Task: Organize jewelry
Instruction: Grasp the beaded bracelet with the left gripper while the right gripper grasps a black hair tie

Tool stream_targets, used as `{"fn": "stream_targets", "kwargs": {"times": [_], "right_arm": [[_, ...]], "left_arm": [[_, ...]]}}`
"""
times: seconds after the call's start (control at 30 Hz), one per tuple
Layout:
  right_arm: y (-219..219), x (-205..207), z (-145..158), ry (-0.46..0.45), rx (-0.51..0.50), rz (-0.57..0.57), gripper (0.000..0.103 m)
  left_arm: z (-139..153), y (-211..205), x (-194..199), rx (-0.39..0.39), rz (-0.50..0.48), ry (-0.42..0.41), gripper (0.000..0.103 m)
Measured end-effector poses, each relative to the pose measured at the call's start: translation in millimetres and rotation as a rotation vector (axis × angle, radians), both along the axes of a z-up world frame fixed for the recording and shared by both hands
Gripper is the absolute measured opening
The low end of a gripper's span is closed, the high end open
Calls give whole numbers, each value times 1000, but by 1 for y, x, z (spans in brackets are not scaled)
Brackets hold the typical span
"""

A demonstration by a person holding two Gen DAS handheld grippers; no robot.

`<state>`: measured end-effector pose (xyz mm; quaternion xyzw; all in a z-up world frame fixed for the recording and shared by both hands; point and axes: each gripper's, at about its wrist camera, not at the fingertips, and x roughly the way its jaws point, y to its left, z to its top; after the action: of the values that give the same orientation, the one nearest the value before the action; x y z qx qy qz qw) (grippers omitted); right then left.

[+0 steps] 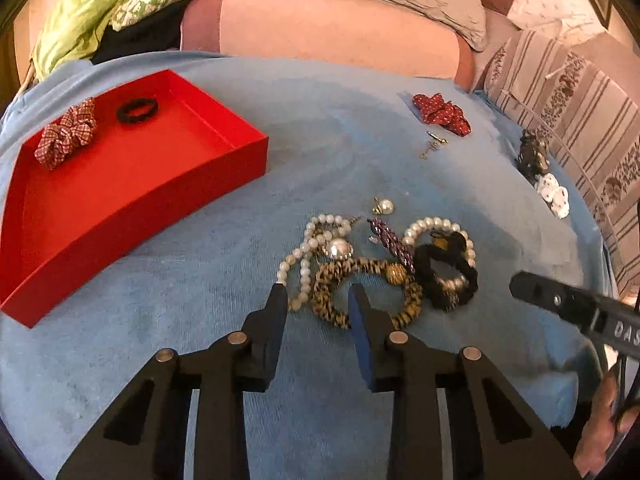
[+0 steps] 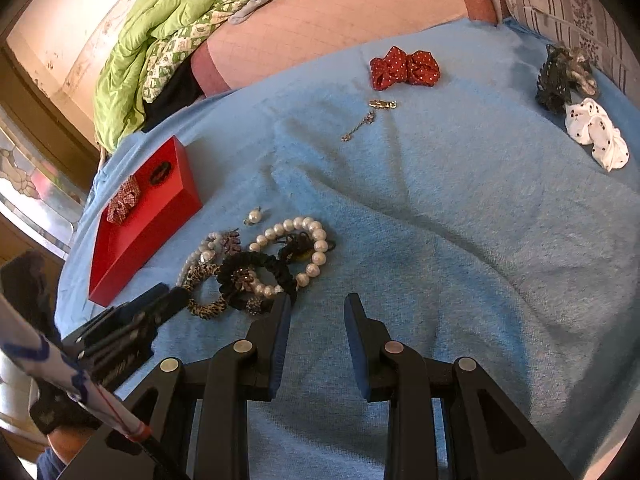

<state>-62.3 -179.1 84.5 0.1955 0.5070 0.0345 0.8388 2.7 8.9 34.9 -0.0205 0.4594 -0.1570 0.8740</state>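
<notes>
A heap of jewelry lies on the blue towel [image 1: 200, 280]: a pearl necklace [image 1: 308, 248], a leopard-print scrunchie [image 1: 368, 280], a black scrunchie [image 1: 444, 276], a pearl bracelet [image 1: 436, 226] and a single pearl earring [image 1: 384, 205]. My left gripper [image 1: 318, 296] hovers open at the heap's near edge, its tips on either side of the leopard scrunchie's left arc without pressing it. The red tray [image 1: 224, 152] at the left holds a plaid scrunchie [image 1: 66, 132] and a black hair tie [image 1: 137, 109]. My right gripper [image 2: 318, 304] stands open over bare towel, just right of the black scrunchie [image 2: 256, 276].
Farther back lie a red dotted scrunchie [image 2: 404, 67], a small gold chain [image 2: 368, 118], a dark claw clip [image 2: 556, 80] and a white dotted scrunchie [image 2: 596, 132]. Green bedding [image 2: 132, 80] and pillows lie beyond the towel. Wide bare towel lies right of the heap.
</notes>
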Motion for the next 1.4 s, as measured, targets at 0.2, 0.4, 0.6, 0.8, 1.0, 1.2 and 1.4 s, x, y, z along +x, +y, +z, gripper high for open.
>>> {"fn": "stream_targets", "kwargs": {"times": [0.2,0.4,0.6,0.8,1.0,1.2,1.4], "right_arm": [[2,5,-3,14,1,-5,30],[7,7,-4,11,16,-5,30],[9,13,-11,38,37,-13,30],[14,20,-16,55,25,-19,30],[26,30,-20,61,-34,12,30],[42,25,-9,1,-165,71,8],[26,13,17,-128,-104,19,8]], "left_arm": [[-7,-25,-3,151,-82,-51,7],[26,-4,-22,68,-128,-141,5],[63,35,-40,-30,-117,-275,5],[64,46,-36,-30,-87,-254,5],[58,35,-40,-3,-120,-244,5],[56,30,-42,14,-126,-246,5],[57,31,-44,13,-119,-262,5]]}}
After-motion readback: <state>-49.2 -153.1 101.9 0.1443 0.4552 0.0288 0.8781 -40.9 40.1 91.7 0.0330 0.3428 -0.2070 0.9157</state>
